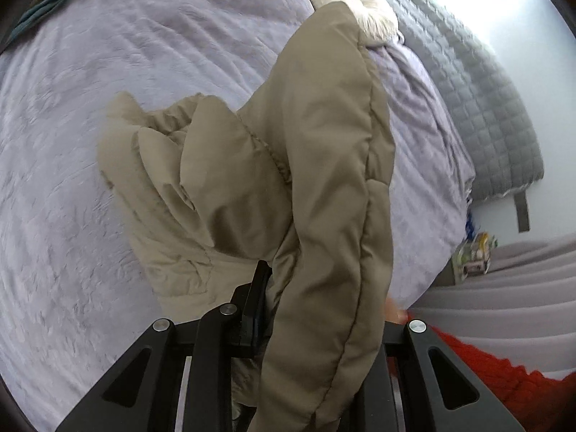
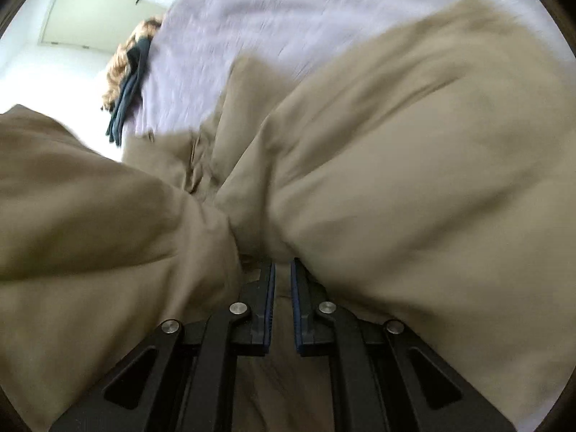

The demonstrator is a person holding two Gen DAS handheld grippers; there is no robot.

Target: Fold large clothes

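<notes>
A khaki padded coat with a cream fur hood trim hangs lifted over the lilac bed cover. My left gripper is shut on a thick fold of it. One black finger shows; the coat hides the other. In the right wrist view the coat fills most of the picture and bunches into a pinch at my right gripper. That gripper is shut on the fabric, its blue-edged pads close together. Part of the coat lies on the bed cover.
A grey quilted cover lies at the bed's far right side. A dark teal garment sits at the bed's edge, seen with a brown fluffy item beside it. A red sleeve is at lower right. A pale door stands beyond.
</notes>
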